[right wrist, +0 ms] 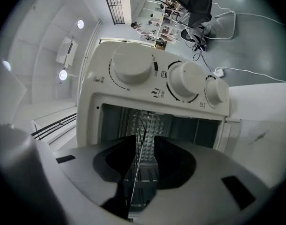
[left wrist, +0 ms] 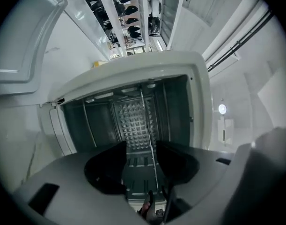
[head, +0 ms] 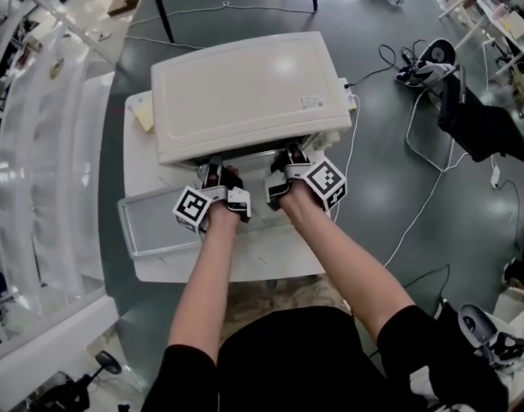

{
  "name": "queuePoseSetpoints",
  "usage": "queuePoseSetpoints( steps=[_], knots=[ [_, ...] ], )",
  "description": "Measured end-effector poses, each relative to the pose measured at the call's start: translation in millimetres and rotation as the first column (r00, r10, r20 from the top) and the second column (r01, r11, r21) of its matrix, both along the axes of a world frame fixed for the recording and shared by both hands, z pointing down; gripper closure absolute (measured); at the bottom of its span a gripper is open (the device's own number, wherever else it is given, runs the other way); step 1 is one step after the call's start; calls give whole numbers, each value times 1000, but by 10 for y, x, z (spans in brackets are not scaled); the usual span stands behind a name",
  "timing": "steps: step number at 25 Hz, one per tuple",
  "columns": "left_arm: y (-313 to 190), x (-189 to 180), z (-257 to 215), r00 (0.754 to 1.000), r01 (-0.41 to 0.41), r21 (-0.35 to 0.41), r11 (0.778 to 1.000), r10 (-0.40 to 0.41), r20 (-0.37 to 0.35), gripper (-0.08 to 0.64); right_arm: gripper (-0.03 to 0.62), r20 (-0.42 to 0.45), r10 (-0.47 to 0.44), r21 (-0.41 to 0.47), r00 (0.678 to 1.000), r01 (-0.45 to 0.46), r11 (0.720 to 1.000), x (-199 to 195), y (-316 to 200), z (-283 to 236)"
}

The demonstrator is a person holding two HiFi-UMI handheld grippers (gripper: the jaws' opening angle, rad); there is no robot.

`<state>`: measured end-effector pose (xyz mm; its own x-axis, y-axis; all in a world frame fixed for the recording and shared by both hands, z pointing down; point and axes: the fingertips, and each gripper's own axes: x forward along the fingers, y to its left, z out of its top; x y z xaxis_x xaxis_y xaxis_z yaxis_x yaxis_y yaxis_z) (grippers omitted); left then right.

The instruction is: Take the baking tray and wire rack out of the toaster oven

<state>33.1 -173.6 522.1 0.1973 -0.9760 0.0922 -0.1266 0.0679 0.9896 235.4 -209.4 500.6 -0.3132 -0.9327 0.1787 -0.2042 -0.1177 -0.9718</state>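
The white toaster oven (head: pixel 244 84) stands on a white table (head: pixel 270 260), and both grippers reach into its front opening. My left gripper (head: pixel 214 174) and right gripper (head: pixel 289 157) sit side by side at the mouth. Both gripper views are rolled sideways, so the wire rack (left wrist: pixel 150 125) shows edge-on as a thin line. That line runs between the left gripper's (left wrist: pixel 142 146) parted jaws. It also passes between the right gripper's (right wrist: pixel 145 142) parted jaws as the wire rack (right wrist: pixel 142 125); the pads do not press on it. A grey rimmed baking tray (head: pixel 154 221) lies on the table at front left.
Three control knobs (right wrist: pixel 180 81) sit beside the opening. A power cord (head: pixel 352 144) trails off the oven's right side to the floor. Clear plastic shelving (head: pixel 39 170) stands at the left, and cables and chargers (head: pixel 429 63) lie on the floor at the right.
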Motion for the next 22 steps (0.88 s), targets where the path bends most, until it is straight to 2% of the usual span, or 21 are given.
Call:
queuePoseSetpoints(
  steps=[3, 6, 8, 11, 15, 19, 22],
  knots=[
    [-91, 18, 108, 1000, -2, -28, 1000, 2, -17, 352, 467, -4, -5, 3, 1000, 5, 1000, -36, -115, 25],
    [-205, 24, 117, 1000, -28, -10, 1000, 28, 6, 344, 468, -5, -6, 2, 1000, 6, 1000, -70, -189, 68],
    [-262, 6, 112, 999, -33, 3, 999, 33, -4, 341, 468, -4, -9, -4, 1000, 9, 1000, -108, -223, 101],
    [-329, -9, 61, 998, -15, 32, 999, 17, -55, 341, 470, 0, -8, -2, 1000, 8, 1000, -137, -265, 107],
    [-387, -33, 42, 994, 31, 42, 999, -26, -106, 346, 514, -2, -8, 23, 1000, 8, 1000, -148, -300, 65],
    [-431, -33, -22, 989, 48, 69, 996, -38, -142, 443, 558, -10, -2, 40, 1000, 2, 999, -160, -329, 21],
    [-429, -22, -96, 985, 67, 92, 993, -52, -163, 520, 560, -1, 4, 46, 1000, -4, 999, -149, -318, 13]
  ],
)
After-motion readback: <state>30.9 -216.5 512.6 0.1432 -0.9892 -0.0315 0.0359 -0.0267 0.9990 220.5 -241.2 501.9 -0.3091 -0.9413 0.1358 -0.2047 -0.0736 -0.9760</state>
